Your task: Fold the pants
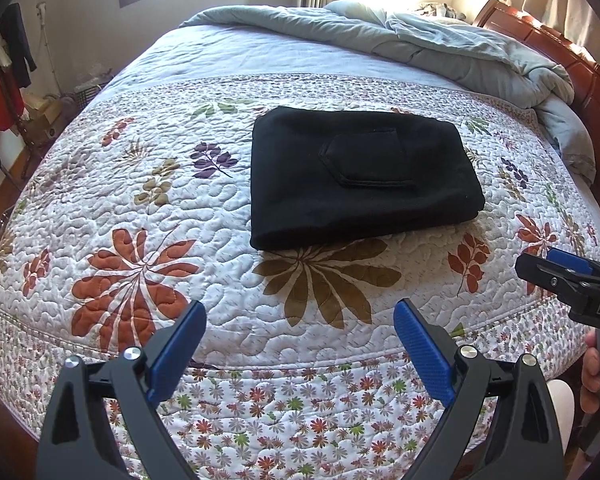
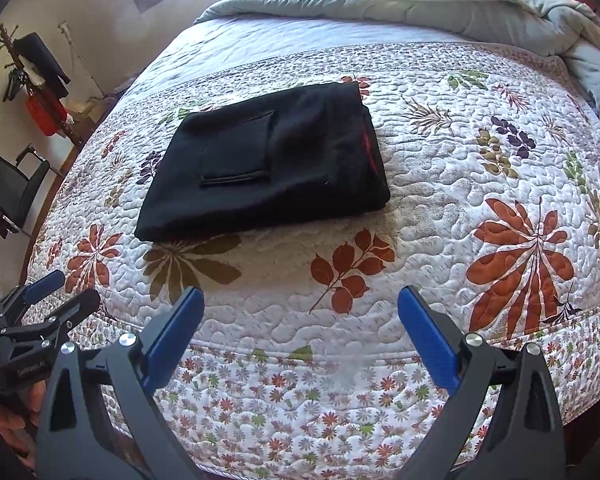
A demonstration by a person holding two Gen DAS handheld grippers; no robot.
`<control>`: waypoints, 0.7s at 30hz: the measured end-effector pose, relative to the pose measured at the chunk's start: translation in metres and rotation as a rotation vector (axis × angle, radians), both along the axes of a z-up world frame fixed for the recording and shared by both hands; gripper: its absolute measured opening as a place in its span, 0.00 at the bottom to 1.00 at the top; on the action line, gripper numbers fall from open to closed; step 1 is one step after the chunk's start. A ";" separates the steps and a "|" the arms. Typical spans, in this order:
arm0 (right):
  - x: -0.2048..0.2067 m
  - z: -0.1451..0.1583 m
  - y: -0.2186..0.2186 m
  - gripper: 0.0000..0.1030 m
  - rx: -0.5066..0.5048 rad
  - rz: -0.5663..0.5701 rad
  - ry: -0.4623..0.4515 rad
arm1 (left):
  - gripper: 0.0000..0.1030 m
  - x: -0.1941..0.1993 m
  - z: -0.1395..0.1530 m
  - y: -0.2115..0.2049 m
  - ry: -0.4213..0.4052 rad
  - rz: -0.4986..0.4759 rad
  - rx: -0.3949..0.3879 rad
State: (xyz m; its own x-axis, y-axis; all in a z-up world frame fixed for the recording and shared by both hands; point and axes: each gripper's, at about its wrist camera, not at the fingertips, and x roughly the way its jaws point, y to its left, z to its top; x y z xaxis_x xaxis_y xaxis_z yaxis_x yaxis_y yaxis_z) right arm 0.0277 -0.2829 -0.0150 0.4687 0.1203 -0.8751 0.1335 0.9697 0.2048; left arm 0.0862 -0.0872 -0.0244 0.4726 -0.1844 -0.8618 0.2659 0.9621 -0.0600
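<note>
Bed: a wide bed with a white quilted cover [image 1: 148, 216] printed with rust, olive and purple leaves carries everything; its near edge, with a band of small flowers, runs below my grippers.
Comforter: a pale grey-blue rumpled comforter [image 1: 440, 40] is heaped along the far edge, up to the reddish wooden headboard [image 1: 580, 80] at the far right corner.
Pants: the black fabric pants [image 1: 360, 176] lie folded into a flat, thick rectangle around the middle of the bed, a stitched patch pocket facing up, well apart from every edge. From my right wrist view a thin red strip shows along their right-hand side.
Clothes rack: a wooden stand hung with dark and red garments [image 2: 40, 80] is by the wall beyond the bed's left side.
Left gripper: my black left gripper [image 1: 300, 332] with blue pads is spread wide and holds nothing, above the near edge, short of the pants.
Right gripper: my right gripper [image 2: 300, 324], the same make, is likewise released and empty, beside the left one over the near edge.
</note>
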 end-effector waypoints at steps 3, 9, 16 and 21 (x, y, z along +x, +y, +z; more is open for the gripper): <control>-0.001 -0.001 -0.001 0.94 0.002 -0.002 0.001 | 0.92 0.001 -0.002 0.000 0.005 -0.001 0.003; 0.000 -0.002 -0.002 0.94 0.002 -0.003 0.004 | 0.92 0.001 -0.010 -0.003 0.024 -0.011 0.014; 0.000 -0.007 -0.003 0.94 0.002 -0.006 0.014 | 0.92 0.001 -0.014 -0.005 0.034 -0.014 0.018; 0.000 -0.010 -0.003 0.94 0.000 -0.004 0.022 | 0.92 0.003 -0.015 -0.006 0.038 -0.014 0.021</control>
